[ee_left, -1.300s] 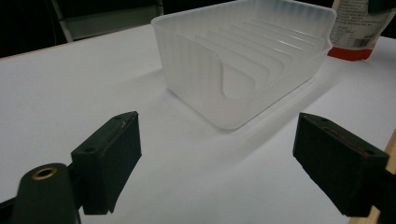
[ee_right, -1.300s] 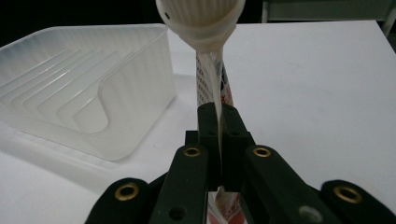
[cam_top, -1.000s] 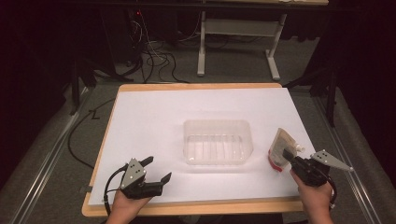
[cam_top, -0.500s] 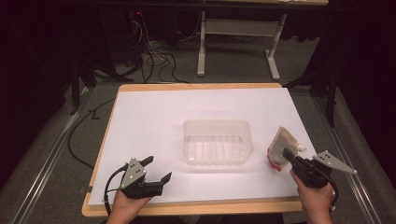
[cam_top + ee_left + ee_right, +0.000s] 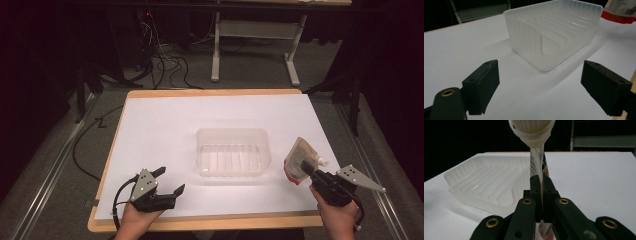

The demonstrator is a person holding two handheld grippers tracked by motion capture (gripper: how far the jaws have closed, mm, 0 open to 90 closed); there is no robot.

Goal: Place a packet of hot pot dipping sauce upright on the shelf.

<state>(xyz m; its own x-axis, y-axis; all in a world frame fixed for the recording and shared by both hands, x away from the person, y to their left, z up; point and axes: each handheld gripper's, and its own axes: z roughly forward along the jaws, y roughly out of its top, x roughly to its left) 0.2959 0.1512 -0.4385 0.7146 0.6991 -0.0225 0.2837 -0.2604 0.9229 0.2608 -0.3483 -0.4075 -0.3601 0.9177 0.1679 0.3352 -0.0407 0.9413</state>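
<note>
My right gripper (image 5: 305, 169) is clamped on a spouted pouch (image 5: 298, 161), held above the table (image 5: 165, 120) just right of the clear tray (image 5: 232, 152). My left gripper (image 5: 170, 182) rests near the front edge, its 2 jaws spread wide.

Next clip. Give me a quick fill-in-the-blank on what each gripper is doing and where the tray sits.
1. The right gripper is shut on a spouted ____.
2. The left gripper holds nothing; its jaws stand ____.
3. The clear plastic tray on the white table has nothing ____ it.
4. In the high view the pouch is to the ____ of the tray.

Missing words: pouch; open; in; right
</note>
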